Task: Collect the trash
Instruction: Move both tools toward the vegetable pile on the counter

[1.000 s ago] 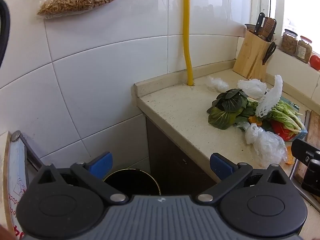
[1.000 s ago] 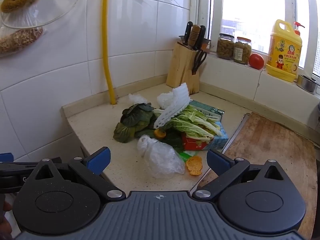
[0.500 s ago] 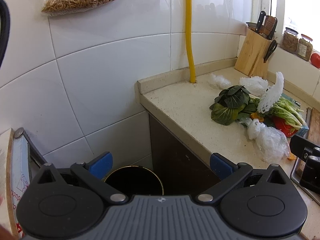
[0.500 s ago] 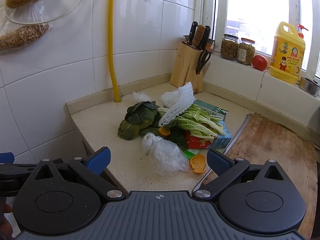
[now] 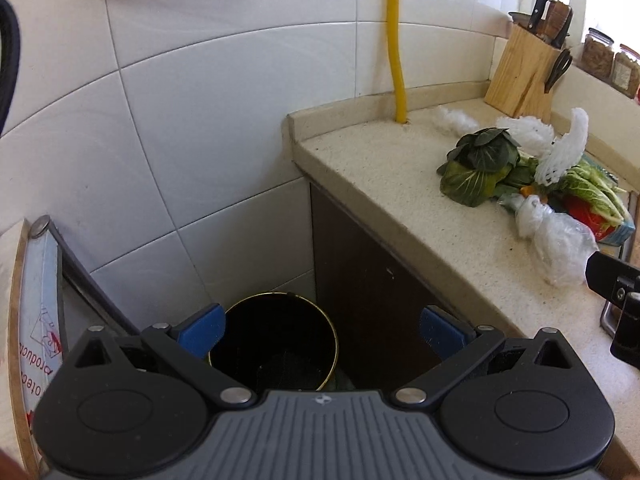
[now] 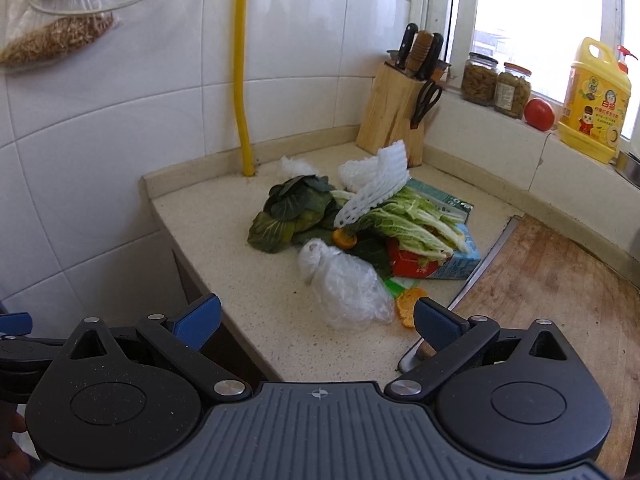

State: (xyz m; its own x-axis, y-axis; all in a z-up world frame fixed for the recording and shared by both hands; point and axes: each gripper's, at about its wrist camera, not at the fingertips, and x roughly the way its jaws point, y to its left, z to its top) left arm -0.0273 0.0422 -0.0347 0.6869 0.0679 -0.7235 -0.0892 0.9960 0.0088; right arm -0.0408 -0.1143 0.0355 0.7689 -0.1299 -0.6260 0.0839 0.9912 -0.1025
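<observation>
Both tongs spread, empty: left tongs (image 5: 320, 330) above the bin (image 5: 276, 344), right tongs (image 6: 318, 316) near the bag (image 6: 346, 284) on the counter (image 6: 224, 236). Best to pinch the crumpled bulk, lift clear, drop over the bin.

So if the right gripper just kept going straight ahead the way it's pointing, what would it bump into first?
Most likely the crumpled clear plastic bag on the countertop: it lies nearest, between the open fingers of the right gripper. Depth is hard to judge here.

Bin (image 5: 276, 344) on the floor, lower centre, left of the surface (image 5: 384, 184); greens (image 5: 480, 164) and plastic bag (image 5: 560, 240) at right.
</observation>
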